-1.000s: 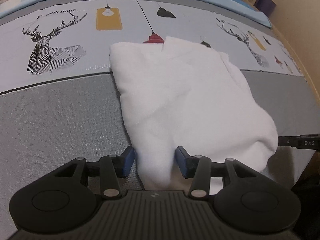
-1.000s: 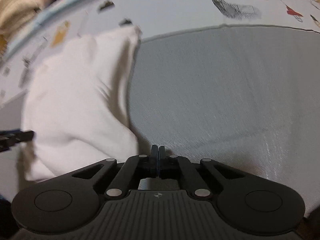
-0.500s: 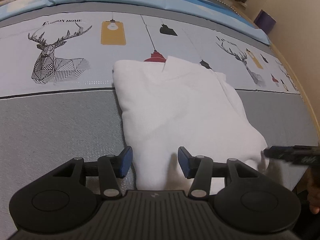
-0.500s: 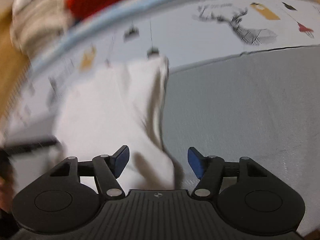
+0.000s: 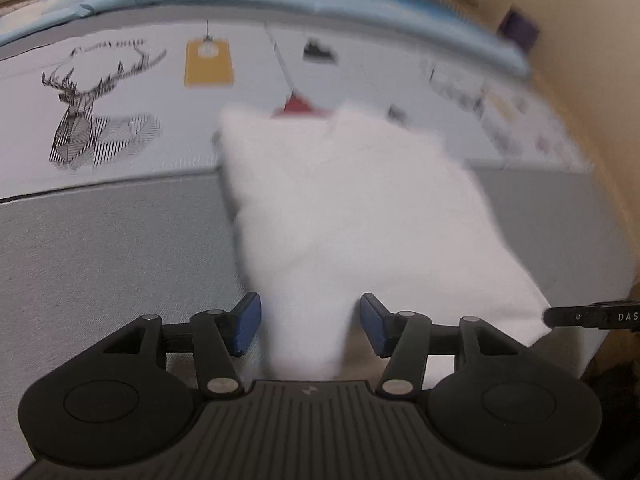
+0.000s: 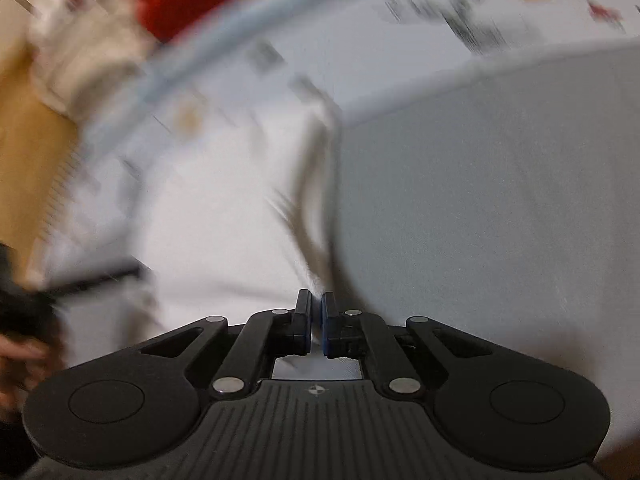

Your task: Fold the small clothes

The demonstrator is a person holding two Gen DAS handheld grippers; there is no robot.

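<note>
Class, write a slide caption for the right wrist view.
Right gripper shut on white garment edge, over grey bedsheet.

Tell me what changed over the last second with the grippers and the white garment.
The right gripper, open half a second ago, has shut on the near edge of the white garment. The left gripper stays open, straddling the garment's near end. The garment still lies folded on the bedspread.

Left hand-held gripper [image 5: 310, 322] gapes wide; right hand-held gripper [image 6: 316, 322] pinched closed.
</note>
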